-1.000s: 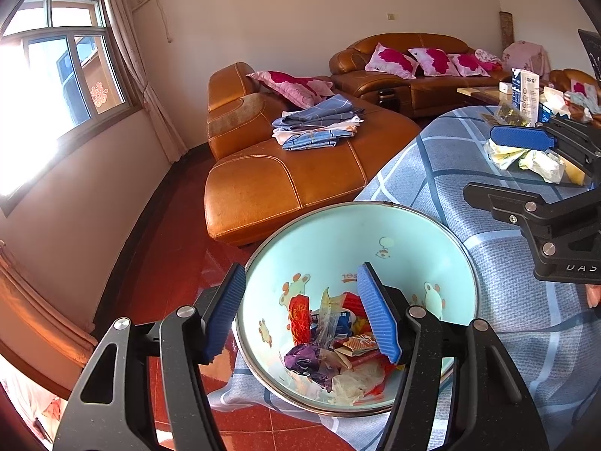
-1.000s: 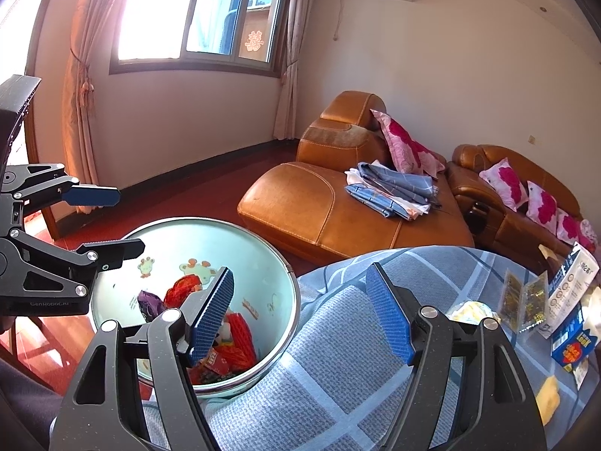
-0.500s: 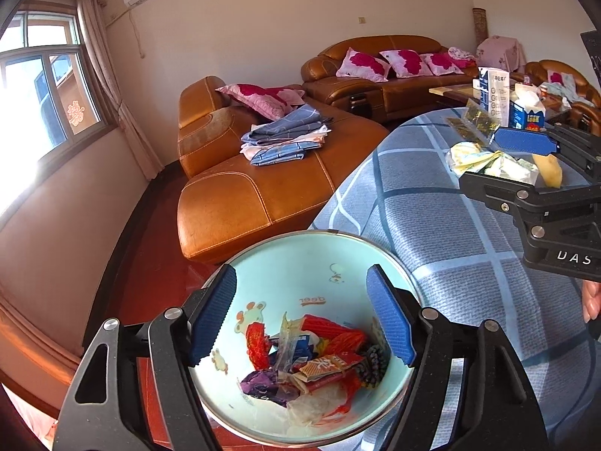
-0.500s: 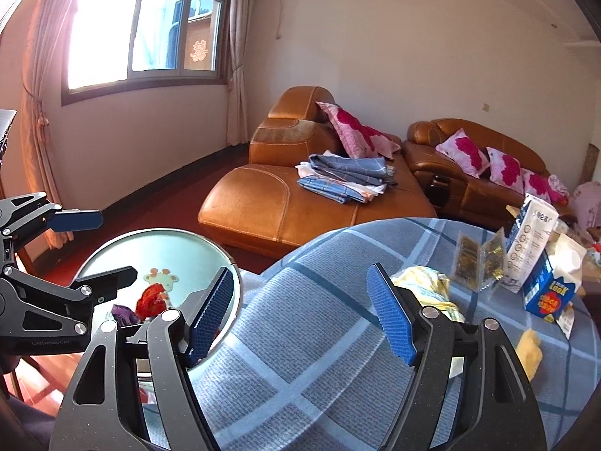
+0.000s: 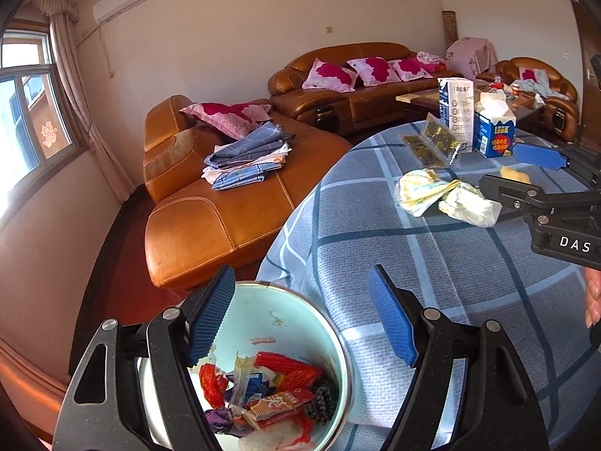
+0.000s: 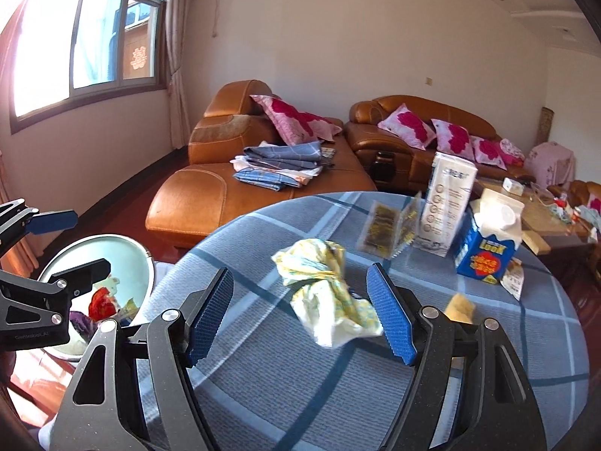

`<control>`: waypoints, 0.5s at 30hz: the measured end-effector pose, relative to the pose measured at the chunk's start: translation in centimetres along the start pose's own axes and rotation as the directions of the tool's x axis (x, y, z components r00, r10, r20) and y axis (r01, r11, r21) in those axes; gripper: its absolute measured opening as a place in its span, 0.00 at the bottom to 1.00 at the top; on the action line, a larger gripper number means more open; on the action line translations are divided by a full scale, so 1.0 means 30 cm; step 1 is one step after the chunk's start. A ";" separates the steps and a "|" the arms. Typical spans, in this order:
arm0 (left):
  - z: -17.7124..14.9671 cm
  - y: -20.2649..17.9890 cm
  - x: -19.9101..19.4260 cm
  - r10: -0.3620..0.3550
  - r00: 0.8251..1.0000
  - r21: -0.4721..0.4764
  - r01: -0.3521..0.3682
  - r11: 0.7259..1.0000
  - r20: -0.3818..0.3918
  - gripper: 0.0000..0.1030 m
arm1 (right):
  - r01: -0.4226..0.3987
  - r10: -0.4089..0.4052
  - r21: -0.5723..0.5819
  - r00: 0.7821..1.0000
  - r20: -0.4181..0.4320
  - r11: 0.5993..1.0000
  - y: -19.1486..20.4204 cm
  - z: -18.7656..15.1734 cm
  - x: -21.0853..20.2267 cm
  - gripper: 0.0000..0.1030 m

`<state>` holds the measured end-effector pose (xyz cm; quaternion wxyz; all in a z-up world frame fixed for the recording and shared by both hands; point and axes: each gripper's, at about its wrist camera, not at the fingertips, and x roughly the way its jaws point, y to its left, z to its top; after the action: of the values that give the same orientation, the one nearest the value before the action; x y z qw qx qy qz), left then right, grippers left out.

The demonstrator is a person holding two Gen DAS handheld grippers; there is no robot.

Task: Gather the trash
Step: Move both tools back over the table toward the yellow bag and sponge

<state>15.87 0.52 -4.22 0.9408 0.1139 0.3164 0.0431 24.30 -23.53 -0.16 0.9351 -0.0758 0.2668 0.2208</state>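
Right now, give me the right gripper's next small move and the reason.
Probably ease the right gripper forward and down around the crumpled yellow-white wrapper. It is open and empty, the wrapper lies on the checked tablecloth just ahead of its fingers, and the basin already holds other trash.

Around the white carton (image 6: 449, 203) on my table I count things by kind. Two cartons in all: that white one and a blue one (image 6: 488, 242) just beside it. Two crumpled yellow-white wrappers (image 6: 330, 293) lie nearer to me than it. One strip of dark sachets (image 6: 390, 231) leans beside it. One bin (image 5: 296, 323) stands well apart.
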 end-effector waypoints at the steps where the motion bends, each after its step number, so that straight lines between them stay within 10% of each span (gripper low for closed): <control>1: 0.013 -0.019 0.005 -0.009 1.000 0.010 0.009 1.000 0.005 0.70 | 0.027 -0.026 0.021 1.000 -0.007 0.999 -0.033 -0.004 0.001 0.71; 15: 0.172 -0.280 0.137 -0.142 0.990 0.078 0.141 0.987 0.007 0.71 | 0.274 -0.246 0.189 0.956 -0.158 0.943 -0.341 -0.089 0.067 0.71</control>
<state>22.33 -7.97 -4.66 0.9384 0.1276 0.3190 -0.0366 29.23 -32.58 -3.24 0.9391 -0.0261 0.3373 0.0604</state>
